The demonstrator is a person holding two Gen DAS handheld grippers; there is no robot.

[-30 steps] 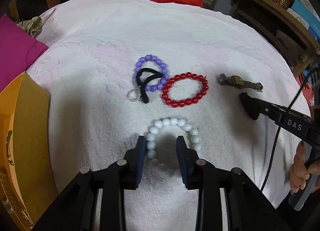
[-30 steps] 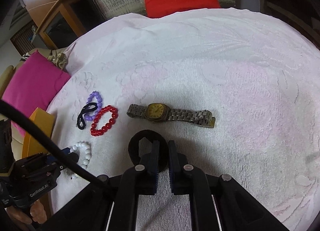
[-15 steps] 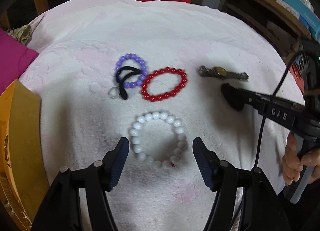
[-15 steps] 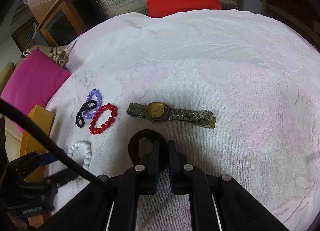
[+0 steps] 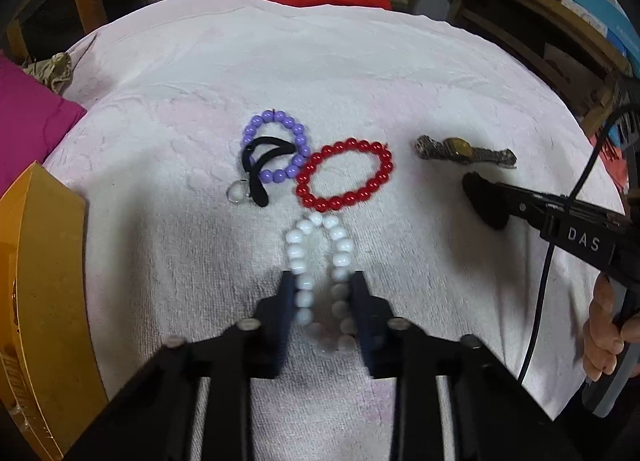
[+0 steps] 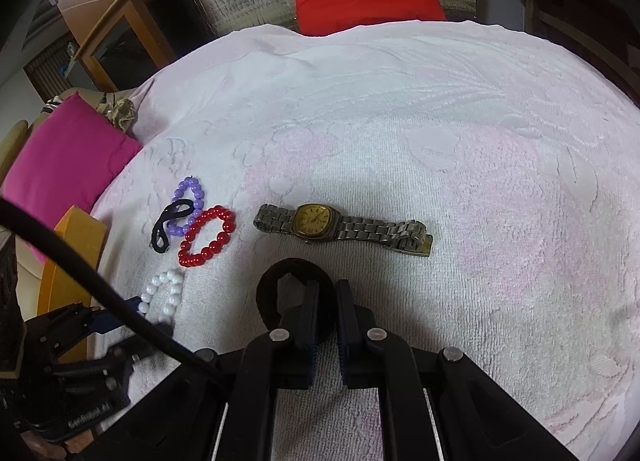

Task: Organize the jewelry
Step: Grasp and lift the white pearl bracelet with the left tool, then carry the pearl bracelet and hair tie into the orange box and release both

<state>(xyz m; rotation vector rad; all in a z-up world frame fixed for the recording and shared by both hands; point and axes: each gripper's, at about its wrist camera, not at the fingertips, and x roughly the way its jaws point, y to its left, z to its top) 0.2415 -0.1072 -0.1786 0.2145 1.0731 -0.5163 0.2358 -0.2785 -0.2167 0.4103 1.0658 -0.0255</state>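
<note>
From the left wrist view, our left tool (image 5: 322, 293) has its two fingers pressed in on the white bead bracelet (image 5: 320, 261), squeezing it into a long narrow loop on the towel-covered counter (image 5: 400, 73). At twelve o'clock from it, just touching its far end, we see the red bead bracelet (image 5: 346, 175). At eleven o'clock lies the purple bead bracelet (image 5: 276, 149) with a black hair tie (image 5: 260, 169) draped across it. Out at two o'clock sits the watch (image 5: 464, 151), and near it our right tool (image 5: 486, 205) carries a black band. A yellow box (image 5: 40, 281) stands at nine o'clock.

Over to the right wrist view: our right tool (image 6: 327, 311) is nearly closed, pinching the black scrunchie (image 6: 272, 293). The watch (image 6: 340, 227) lies at twelve o'clock, apart from it. Bracelets cluster at ten o'clock, the white one (image 6: 162, 295) between the left tool's fingers.
</note>
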